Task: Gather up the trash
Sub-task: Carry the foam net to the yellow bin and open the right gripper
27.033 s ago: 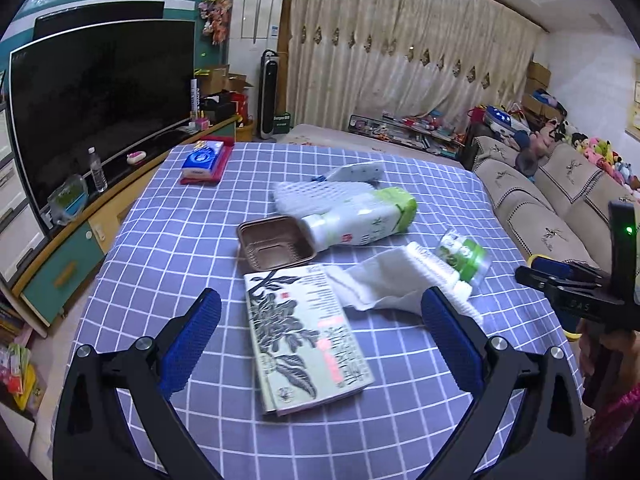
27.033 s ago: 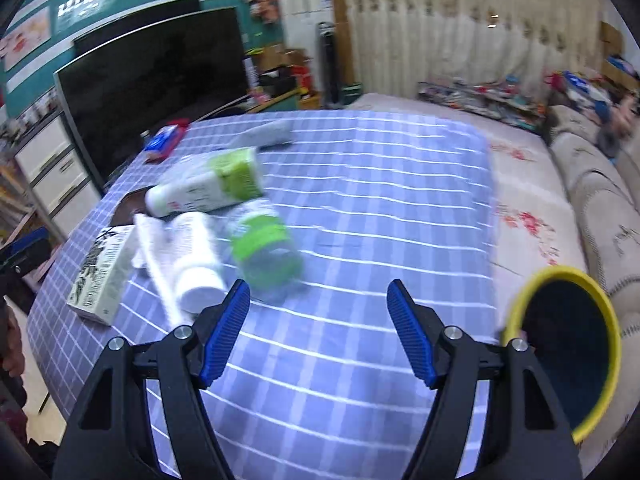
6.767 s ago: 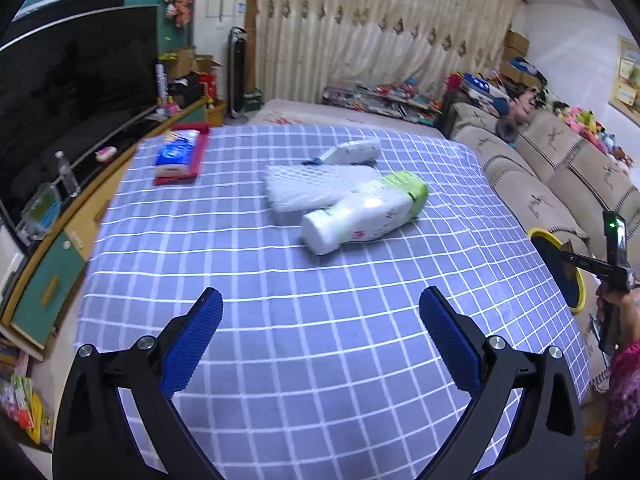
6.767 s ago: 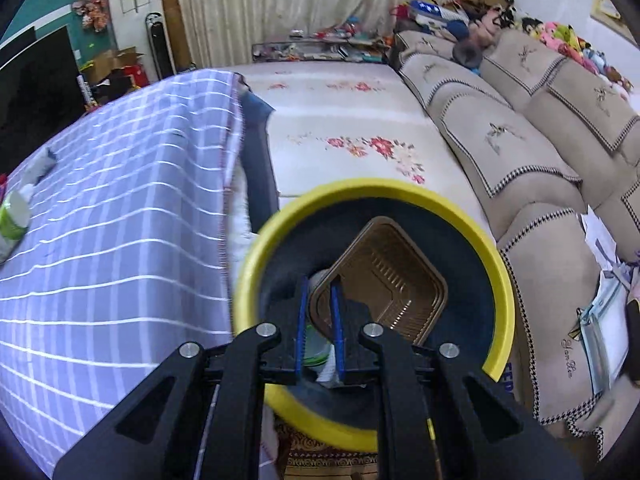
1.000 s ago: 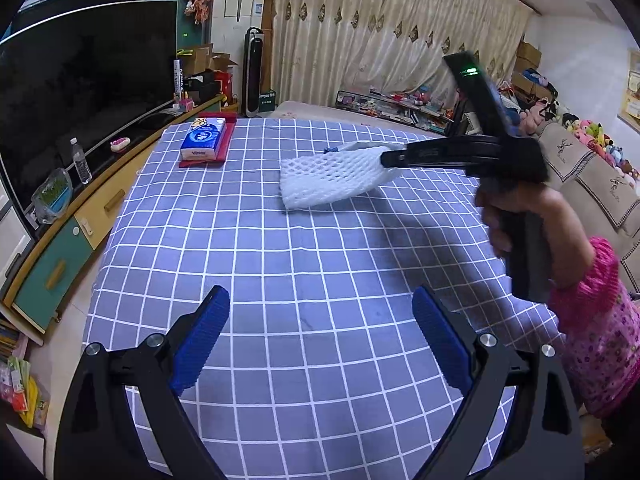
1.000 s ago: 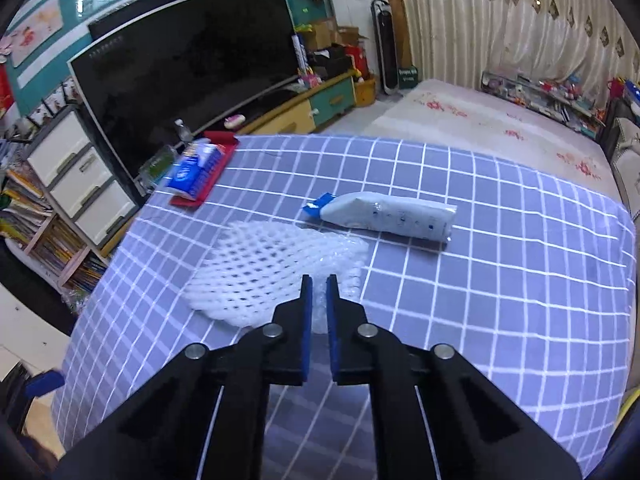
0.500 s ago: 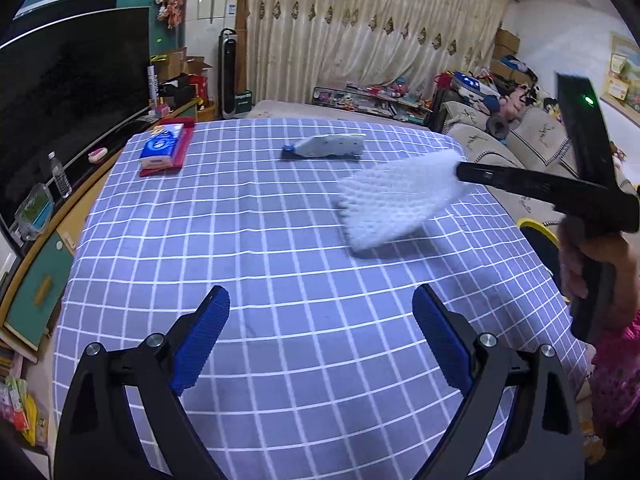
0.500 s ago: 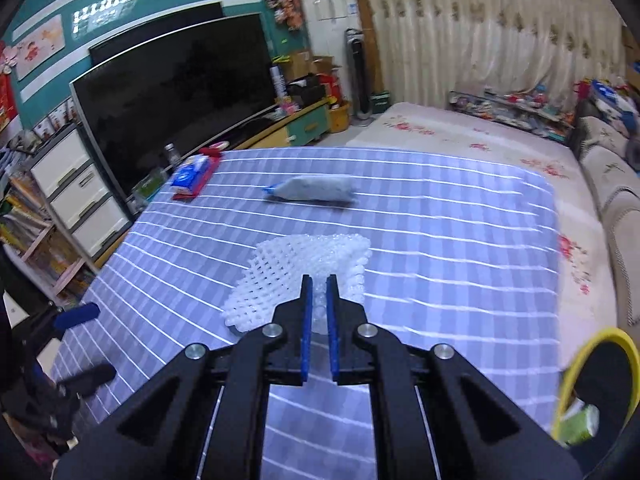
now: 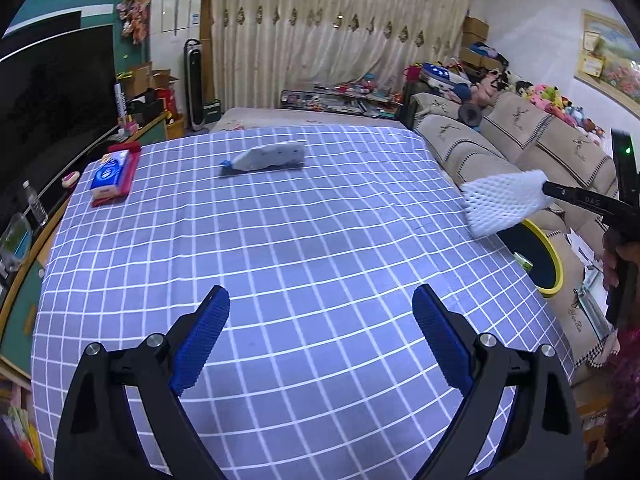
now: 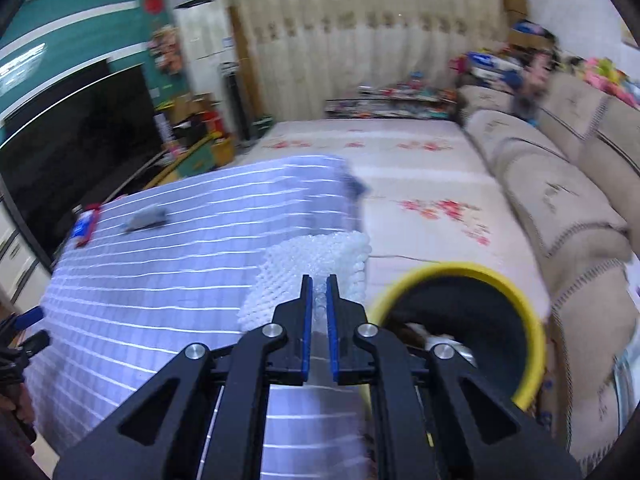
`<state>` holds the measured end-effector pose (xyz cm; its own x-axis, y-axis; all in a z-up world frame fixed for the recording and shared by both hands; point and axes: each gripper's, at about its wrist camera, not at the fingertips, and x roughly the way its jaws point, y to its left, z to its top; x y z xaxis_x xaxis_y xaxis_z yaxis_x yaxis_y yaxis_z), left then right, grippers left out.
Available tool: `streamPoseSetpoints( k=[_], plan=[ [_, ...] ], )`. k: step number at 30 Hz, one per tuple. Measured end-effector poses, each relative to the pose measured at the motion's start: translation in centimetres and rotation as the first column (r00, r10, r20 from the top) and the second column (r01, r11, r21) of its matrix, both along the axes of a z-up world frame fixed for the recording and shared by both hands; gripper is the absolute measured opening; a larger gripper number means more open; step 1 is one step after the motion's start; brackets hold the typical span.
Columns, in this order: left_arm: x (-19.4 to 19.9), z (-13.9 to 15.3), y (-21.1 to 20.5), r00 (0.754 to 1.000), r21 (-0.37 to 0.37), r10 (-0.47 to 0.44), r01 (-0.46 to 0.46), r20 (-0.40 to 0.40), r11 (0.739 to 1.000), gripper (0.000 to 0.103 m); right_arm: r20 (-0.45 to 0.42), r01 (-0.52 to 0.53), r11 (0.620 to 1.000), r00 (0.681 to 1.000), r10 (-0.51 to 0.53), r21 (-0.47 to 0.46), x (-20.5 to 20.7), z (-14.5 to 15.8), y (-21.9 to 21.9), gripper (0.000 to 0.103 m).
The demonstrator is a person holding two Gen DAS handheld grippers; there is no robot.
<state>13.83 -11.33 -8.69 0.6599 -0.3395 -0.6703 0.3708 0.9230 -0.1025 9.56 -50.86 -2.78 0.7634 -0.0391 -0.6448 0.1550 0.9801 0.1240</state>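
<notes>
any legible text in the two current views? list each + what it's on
"DAS" (first letter unsure): raised letters on the right gripper finger, left wrist view.
Too small to read: logo on the blue tissue pack; green label on the tower fan; script on the sofa cover.
Foam net: no print visible.
Right wrist view: blurred, nothing legible.

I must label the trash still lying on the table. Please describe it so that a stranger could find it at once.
On the checked tablecloth, look at the far end near the curtains. There lies a flattened white pouch with a blue tip. Its only neighbour, the tissue pack, is blue and sits on a red tray at the left edge.
</notes>
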Motion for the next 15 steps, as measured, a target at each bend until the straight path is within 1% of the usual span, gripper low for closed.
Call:
streamPoseSetpoints(
  k=[3, 6, 10, 12, 13, 14, 15],
  plan=[
    [0.7, -0.1, -0.8, 0.999, 0.008, -0.033, 0.033, 0.002, 0.999, 0.091, -0.027, 0.095, 0.996, 0.995, -0.095, -0.001, -0.8, -1.2, -3.5, 0.007],
    [2.2, -0.3, -0.9, 0.998, 0.017, -0.053, 0.054, -0.014, 0.998, 0.091, -0.074, 0.180, 0.984, 0.981, -0.179, 0.000, -1.0, -3.1, -6.6, 0.007],
    [5.0, -0.6, -1.1, 0.996, 0.011, -0.076, 0.076, -0.037, 0.997, 0.091, -0.136, 0.252, 0.968, 0.959, -0.250, -0.007, -0.8, -5.5, -9.0, 0.010],
    [6.1, -0.7, -1.2, 0.996, 0.021, -0.079, 0.080, -0.035, 0.997, 0.091, -0.146, 0.279, 0.960, 0.950, -0.277, -0.007, -0.8, -6.2, -9.6, 0.014],
    [7.0, -0.7, -1.3, 0.995, 0.024, -0.092, 0.093, -0.029, 0.995, 0.091, -0.142, 0.285, 0.958, 0.948, -0.283, -0.009, -1.0, -6.2, -9.5, 0.020],
    [7.7, -0.7, -1.3, 0.995, 0.030, -0.098, 0.099, -0.025, 0.995, 0.091, -0.134, 0.290, 0.957, 0.948, -0.289, -0.012, -1.1, -6.1, -9.4, 0.023],
    [8.6, -0.6, -1.3, 0.994, 0.043, -0.103, 0.104, -0.021, 0.994, 0.091, -0.125, 0.296, 0.955, 0.947, -0.296, -0.016, -1.0, -6.0, -9.4, 0.024]
  ],
)
